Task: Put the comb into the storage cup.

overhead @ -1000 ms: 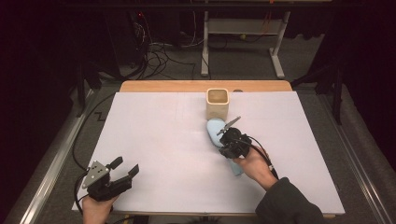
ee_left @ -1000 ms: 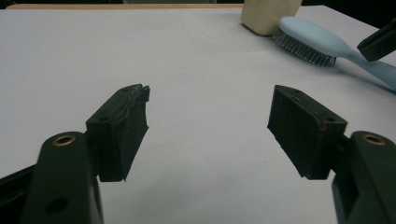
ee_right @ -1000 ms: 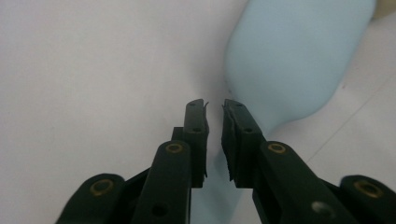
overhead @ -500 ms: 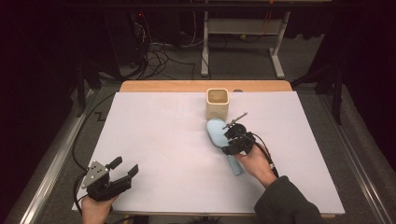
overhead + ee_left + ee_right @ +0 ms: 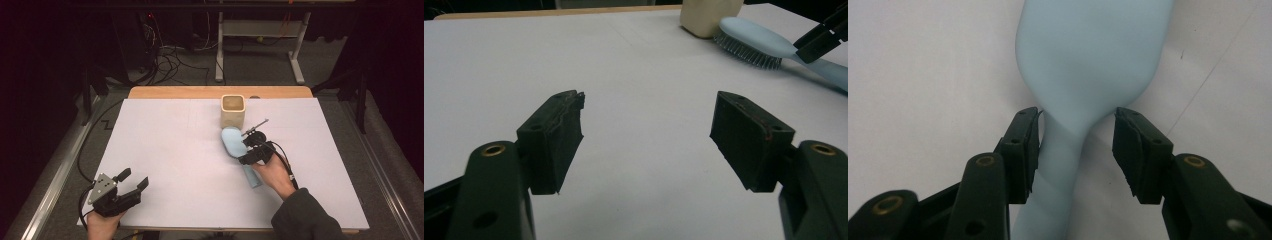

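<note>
Reaching in over the white table (image 5: 165, 150), the person's right hand (image 5: 272, 172) is holding the right gripper (image 5: 252, 150) over the blue hairbrush (image 5: 232, 141), pointing down at the spot where the handle is joining the head. Its jaws have just been opening. In the right gripper view they are standing apart, one on each side of the hairbrush's (image 5: 1088, 65) thin neck, and a gap is showing on the right side. On the left side I cannot tell if the pad is touching. The hairbrush is lying flat just in front of the cream cup (image 5: 233, 110), bristles down. Part of its handle is hiding under the hand. The left gripper (image 5: 134, 186) is resting well away from the hairbrush, near the table's front left corner, with its jaws wide open and holding nothing. The left hand (image 5: 102, 222) is cut off by the picture's bottom edge.
</note>
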Tool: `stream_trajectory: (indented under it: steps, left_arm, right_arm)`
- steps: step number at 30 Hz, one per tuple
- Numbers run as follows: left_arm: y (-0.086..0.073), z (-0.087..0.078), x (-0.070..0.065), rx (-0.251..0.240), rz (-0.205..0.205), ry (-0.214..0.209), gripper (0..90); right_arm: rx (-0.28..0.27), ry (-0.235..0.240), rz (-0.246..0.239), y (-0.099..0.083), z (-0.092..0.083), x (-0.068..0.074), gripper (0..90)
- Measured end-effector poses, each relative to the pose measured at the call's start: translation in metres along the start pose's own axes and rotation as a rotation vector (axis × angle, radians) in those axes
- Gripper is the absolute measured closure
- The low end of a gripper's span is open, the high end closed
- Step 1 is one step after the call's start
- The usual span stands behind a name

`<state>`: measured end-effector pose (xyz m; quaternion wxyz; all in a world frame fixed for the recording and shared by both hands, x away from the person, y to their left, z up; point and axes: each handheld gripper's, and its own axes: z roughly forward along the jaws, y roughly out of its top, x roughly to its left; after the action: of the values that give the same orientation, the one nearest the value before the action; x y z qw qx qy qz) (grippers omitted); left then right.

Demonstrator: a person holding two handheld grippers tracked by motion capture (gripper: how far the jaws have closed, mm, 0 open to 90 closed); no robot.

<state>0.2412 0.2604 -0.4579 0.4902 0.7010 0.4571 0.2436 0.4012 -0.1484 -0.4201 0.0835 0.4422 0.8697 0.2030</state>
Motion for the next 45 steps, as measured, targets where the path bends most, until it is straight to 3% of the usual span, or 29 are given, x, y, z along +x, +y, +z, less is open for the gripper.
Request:
stream_trajectory:
  steps: [15,22,28,33,37,45]
  left_arm:
    - [0.000,-0.001,0.000,-0.003,-0.001,0.002,29.3]
    - [0.000,-0.001,0.000,-0.006,-0.007,0.004,29.2]
    - [0.000,0.000,0.000,0.001,-0.002,0.002,29.3]
    - [0.000,0.000,0.000,0.005,-0.006,-0.001,29.1]
    - [0.001,0.001,0.000,0.010,-0.012,0.001,28.9]
    - [0.005,0.004,-0.002,0.016,-0.008,-0.002,28.0]
  right_arm:
    - [0.051,0.019,0.019,0.002,0.018,0.003,55.8]
    - [0.049,0.012,0.022,0.005,0.023,0.003,58.8]
    - [0.073,-0.010,-0.034,0.007,0.023,0.005,68.5]
    - [0.102,-0.028,-0.072,0.010,0.023,0.008,70.2]
    - [0.084,-0.040,-0.106,0.008,0.021,0.008,70.6]
    - [0.019,-0.010,-0.117,0.003,0.007,0.009,70.7]
